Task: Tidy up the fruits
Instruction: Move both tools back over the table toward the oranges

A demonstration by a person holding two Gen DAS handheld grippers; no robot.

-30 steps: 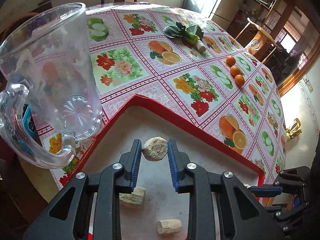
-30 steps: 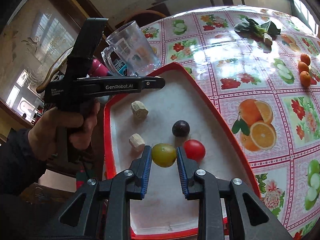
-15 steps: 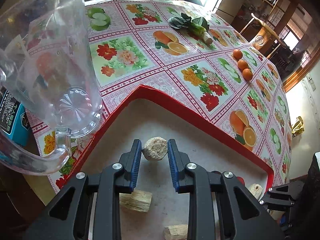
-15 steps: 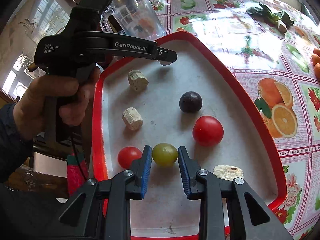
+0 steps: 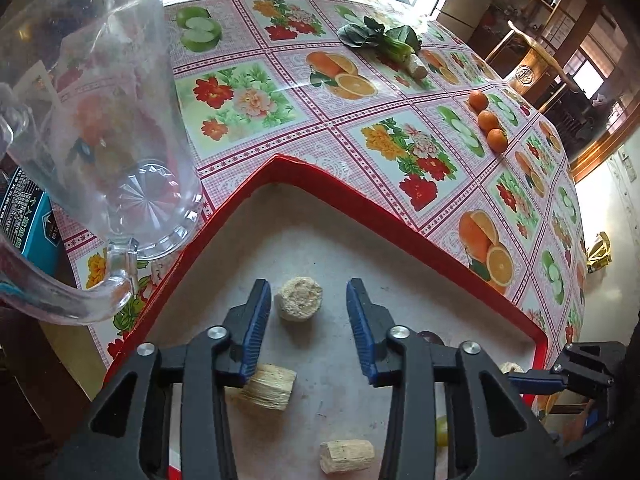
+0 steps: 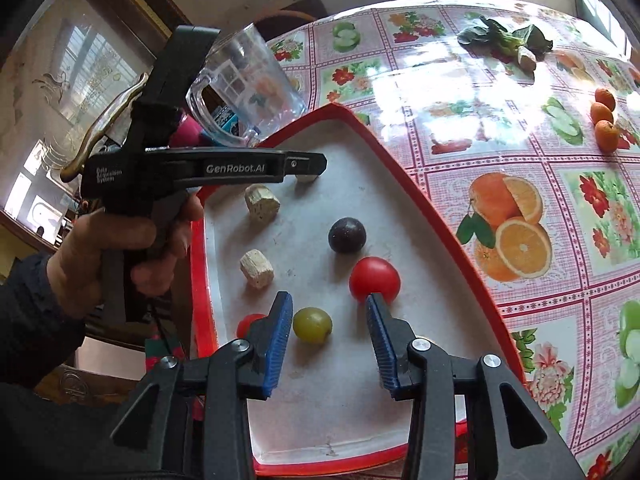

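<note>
Left tongs: the black left gripper with blue pads (image 5: 307,322) has its jaws apart over the red-rimmed tray with a pale floor (image 5: 360,204); a round beige corn-cob slice (image 5: 300,298) lies between the pads, nearer the left one, with a gap on each side.
Right tongs: the black right gripper with blue pads (image 6: 329,342) is spread wide, clamping nothing; a yellow-green grape (image 6: 312,324) rests on the tray floor between the pads, closer to the left one.
Other fruit: a large red tomato (image 6: 374,279) sits just beyond the right pad's tip; a dark purple plum (image 6: 347,235) lies farther in.
Hidden: a small red tomato (image 6: 249,323) is half covered by the left pad of the right tongs. In the left wrist view the plum and grape show only as slivers behind the right finger.
Cut off: two more beige cob chunks (image 6: 262,202) (image 6: 256,268) lie near the tray's left wall; a third piece under the left tongs' tip is mostly masked in the right wrist view.
Edges: a clear glass mug (image 5: 100,128) stands just outside the tray's far-left rim.
Open room: bare tray floor lies between the cob slice and the tray's far corner.
Table: three small oranges (image 5: 488,122) and a leafy green vegetable (image 5: 380,38) lie well apart from the tray on the fruit-patterned tablecloth (image 5: 240,100).
</note>
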